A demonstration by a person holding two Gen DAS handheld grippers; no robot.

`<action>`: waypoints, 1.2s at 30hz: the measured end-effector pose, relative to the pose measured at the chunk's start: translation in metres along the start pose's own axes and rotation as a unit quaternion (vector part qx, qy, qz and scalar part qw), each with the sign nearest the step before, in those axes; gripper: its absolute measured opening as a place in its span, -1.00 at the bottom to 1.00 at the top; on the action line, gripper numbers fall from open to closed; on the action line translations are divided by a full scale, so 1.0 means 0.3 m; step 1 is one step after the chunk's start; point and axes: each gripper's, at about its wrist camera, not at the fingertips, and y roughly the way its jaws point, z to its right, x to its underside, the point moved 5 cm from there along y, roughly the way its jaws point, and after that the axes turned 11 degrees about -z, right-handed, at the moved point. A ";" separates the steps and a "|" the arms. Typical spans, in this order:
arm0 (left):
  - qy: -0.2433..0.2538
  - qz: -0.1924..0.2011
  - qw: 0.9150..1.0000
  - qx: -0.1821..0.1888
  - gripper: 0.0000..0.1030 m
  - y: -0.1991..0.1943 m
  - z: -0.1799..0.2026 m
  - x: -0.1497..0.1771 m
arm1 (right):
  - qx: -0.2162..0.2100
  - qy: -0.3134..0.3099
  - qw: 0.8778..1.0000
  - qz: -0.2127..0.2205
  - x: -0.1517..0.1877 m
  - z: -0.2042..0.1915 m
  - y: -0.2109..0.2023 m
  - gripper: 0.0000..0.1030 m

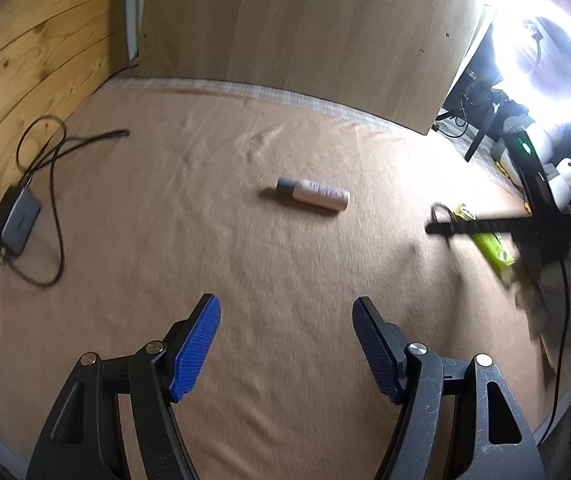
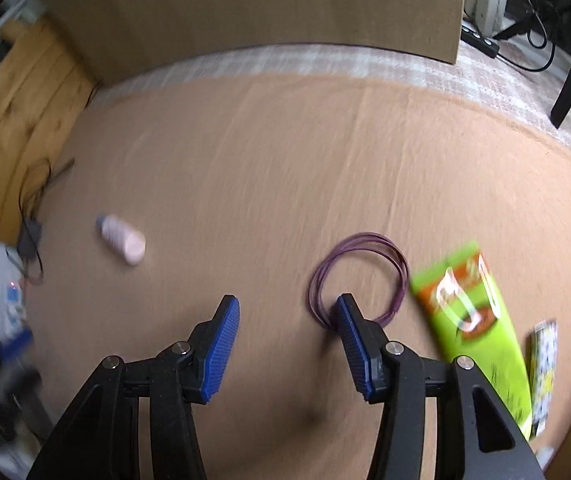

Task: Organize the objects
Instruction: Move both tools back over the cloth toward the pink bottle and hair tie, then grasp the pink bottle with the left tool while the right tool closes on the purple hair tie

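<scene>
**Closing in on scattered things over a tan cloth**

Spread across the tan cloth [image 2: 285, 152]: green packet [image 2: 473, 320] at right, small patterned packet [image 2: 543, 364] beside it, pale bottle [image 2: 121, 240] lying well apart at left, purple cord loop [image 2: 359, 276] in between. Best to centre over the loop, come down straight, pinch one strand.

Right gripper [image 2: 287, 308] half open, empty, one finger overlapping the loop. Left gripper [image 1: 287, 312] wide, empty, bottle [image 1: 312, 194] ahead.
</scene>
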 end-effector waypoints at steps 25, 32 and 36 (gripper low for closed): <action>0.028 -0.032 0.999 0.016 0.53 0.282 0.071 -0.438 | -0.001 -0.010 1.000 0.003 0.268 0.017 -0.031 -0.22; 0.128 -0.004 0.992 -0.021 0.67 0.308 0.153 -0.393 | -0.003 -0.005 1.000 0.006 0.266 0.015 -0.031 -0.22; 0.169 0.024 0.983 -0.067 0.78 0.315 0.175 -0.363 | -0.003 -0.006 1.000 0.006 0.268 0.019 -0.033 -0.22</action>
